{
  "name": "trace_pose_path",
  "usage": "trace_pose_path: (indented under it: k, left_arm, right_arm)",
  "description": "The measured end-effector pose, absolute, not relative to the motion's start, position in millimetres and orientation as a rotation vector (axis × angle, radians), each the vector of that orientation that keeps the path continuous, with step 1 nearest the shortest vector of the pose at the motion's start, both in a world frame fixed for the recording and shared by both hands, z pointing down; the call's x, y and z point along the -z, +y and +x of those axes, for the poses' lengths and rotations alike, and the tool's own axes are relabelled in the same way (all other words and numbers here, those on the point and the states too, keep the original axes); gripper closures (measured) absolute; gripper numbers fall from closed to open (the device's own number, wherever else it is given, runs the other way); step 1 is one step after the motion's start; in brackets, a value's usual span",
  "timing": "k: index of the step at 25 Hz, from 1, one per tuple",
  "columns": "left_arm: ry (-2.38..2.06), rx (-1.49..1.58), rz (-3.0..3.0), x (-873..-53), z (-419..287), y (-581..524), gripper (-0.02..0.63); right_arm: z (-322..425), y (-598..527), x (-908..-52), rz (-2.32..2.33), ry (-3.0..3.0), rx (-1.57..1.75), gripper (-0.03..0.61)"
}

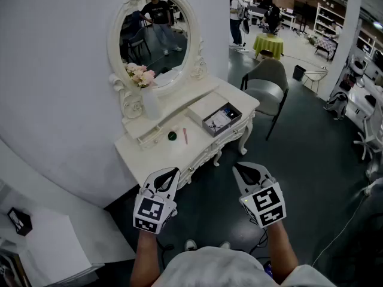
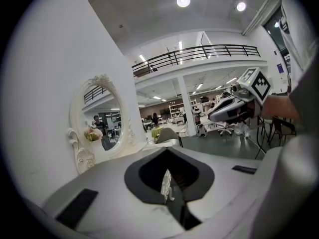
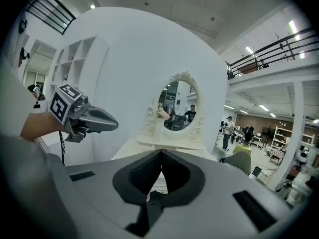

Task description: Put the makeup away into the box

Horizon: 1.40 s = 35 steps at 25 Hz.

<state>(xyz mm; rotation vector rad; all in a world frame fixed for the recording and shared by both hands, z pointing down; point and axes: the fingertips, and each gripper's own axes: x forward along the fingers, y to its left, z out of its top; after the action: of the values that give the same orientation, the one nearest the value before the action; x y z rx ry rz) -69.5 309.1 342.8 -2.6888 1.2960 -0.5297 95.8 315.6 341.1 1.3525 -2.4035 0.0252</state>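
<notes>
Both the left gripper (image 1: 170,173) and right gripper (image 1: 244,167) are held shut and empty short of the dresser (image 1: 143,154), where a green pot (image 1: 172,136) and pink stick (image 1: 185,136) lie near the box (image 1: 227,126); either could be knocked off the top if approached with jaws unopened.

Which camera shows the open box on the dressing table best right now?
The head view: it looks down into the open box on the dressing table, right of the green item and pink stick. Neither gripper view shows the box: both catch the mirror, but most of the tabletop is hidden.
</notes>
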Motion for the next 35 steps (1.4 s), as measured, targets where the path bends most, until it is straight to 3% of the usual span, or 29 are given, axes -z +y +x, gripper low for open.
trace_pose_path:
  k: [20,35]
  left_arm:
    - [1.418,0.59,-2.671,-360,-31,325,0.615]
    - [1.483,0.56,-2.651,-375,-66,189,0.615]
  right_arm:
    - [141,323,-364,1.271,-2.474,-0.11,0.578]
    - [106,201,-368,1.182,-2.513,-0.108,0.578]
